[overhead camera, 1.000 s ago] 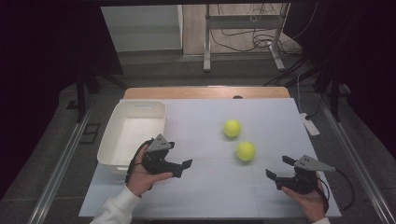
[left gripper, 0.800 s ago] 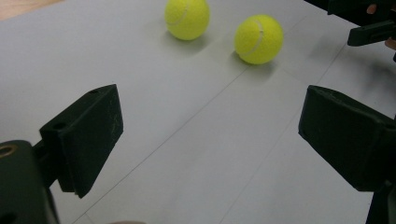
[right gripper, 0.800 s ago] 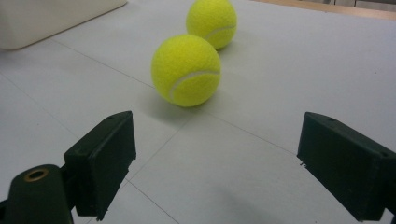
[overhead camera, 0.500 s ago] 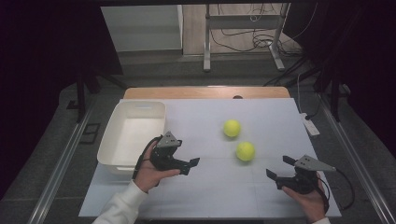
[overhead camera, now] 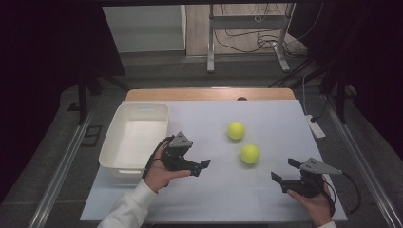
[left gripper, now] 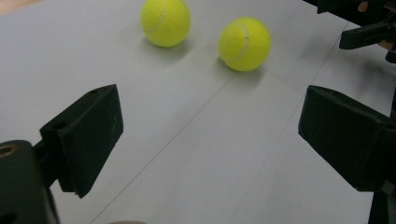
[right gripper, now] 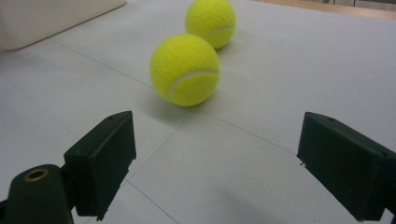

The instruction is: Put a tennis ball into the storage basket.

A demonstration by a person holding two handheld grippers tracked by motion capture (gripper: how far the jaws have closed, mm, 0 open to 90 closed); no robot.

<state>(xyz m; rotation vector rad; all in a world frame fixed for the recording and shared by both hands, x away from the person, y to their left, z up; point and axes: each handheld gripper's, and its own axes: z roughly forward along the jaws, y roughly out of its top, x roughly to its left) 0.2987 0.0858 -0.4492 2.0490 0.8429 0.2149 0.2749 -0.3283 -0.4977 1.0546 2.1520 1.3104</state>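
Observation:
Two yellow tennis balls lie on the white table top [overhead camera: 266, 204]: the farther ball [overhead camera: 235, 130] [left gripper: 165, 21] [right gripper: 210, 22] and the nearer ball [overhead camera: 249, 153] [left gripper: 244, 43] [right gripper: 185, 69]. My left gripper [overhead camera: 200, 167] [left gripper: 210, 140] is held just right of the white bin [overhead camera: 142, 107], open and empty, its jaws pointing right toward the balls, a short way off. My right gripper [overhead camera: 282, 169] [right gripper: 217, 158] rests at the front right, open and empty. It faces the nearer ball from a small distance.
The white rectangular bin [right gripper: 46, 18] stands empty at the table's left. A wooden edge [overhead camera: 209, 94] runs along the far side. A white power strip [overhead camera: 315, 128] lies off the right edge. In the left gripper view the other gripper [left gripper: 369, 28] shows at top right.
My left gripper has moved right, away from the bin's front corner and toward the balls. The right gripper and both balls have stayed put.

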